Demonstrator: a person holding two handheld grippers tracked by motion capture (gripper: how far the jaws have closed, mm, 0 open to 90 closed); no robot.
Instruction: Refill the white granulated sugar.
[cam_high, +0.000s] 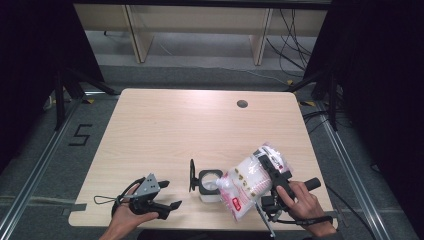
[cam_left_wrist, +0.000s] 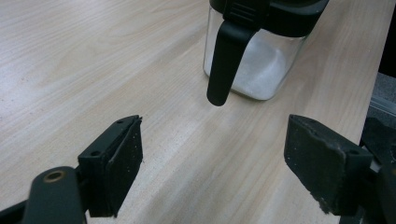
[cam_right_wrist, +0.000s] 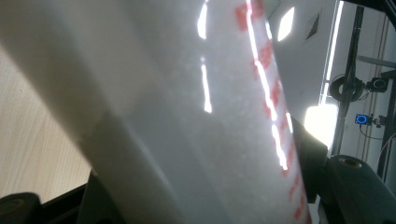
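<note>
A clear plastic bag (cam_high: 247, 182) of white granules with red print lies tilted over the table's front edge, its lower end at a small square glass jar (cam_high: 210, 184). My right gripper (cam_high: 270, 162) is shut on the bag's upper part; in the right gripper view the bag (cam_right_wrist: 187, 116) spans the space between the jaws. The jar holds white granules (cam_left_wrist: 261, 70), and its black hinged lid (cam_high: 192, 175) stands open on the left side. My left gripper (cam_high: 171, 194) rests open near the front left, pointing at the jar, with bare table between its pads (cam_left_wrist: 119, 158).
The wooden table (cam_high: 200, 120) has a round cable hole (cam_high: 242, 103) at the back right. Pale desk legs (cam_high: 137, 35) and cables (cam_high: 295, 45) lie on the floor beyond it. Dark stands flank both sides.
</note>
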